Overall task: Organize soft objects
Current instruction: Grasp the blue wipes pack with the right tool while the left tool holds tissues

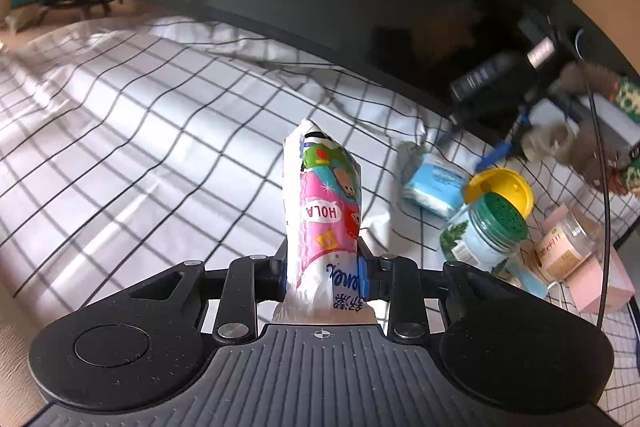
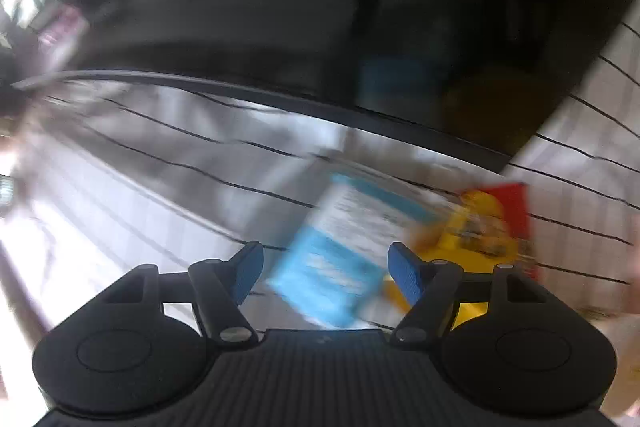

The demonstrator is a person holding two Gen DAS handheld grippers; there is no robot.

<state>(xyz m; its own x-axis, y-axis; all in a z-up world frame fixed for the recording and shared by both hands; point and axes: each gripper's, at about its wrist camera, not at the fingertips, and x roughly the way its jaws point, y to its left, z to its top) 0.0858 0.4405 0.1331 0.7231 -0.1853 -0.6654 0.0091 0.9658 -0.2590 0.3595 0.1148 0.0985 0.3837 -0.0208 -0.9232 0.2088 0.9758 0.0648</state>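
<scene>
Left hand-held gripper (image 1: 323,277) clamps a pink cartoon-print tissue pack (image 1: 322,215), held upright above the checked sheet (image 1: 120,131). To its right lie a blue tissue pack (image 1: 434,183), a green-capped jar (image 1: 484,231) and a plush toy (image 1: 580,147). Right hand-held gripper (image 2: 325,273) stands wide, empty, over a blurred blue-and-white packet (image 2: 340,259) beside a yellow-red box (image 2: 492,223).

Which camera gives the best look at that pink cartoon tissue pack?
The left wrist view: the tissue pack stands sharp and central, pinched in the left gripper. The right wrist view is blurred and does not show it.
</scene>
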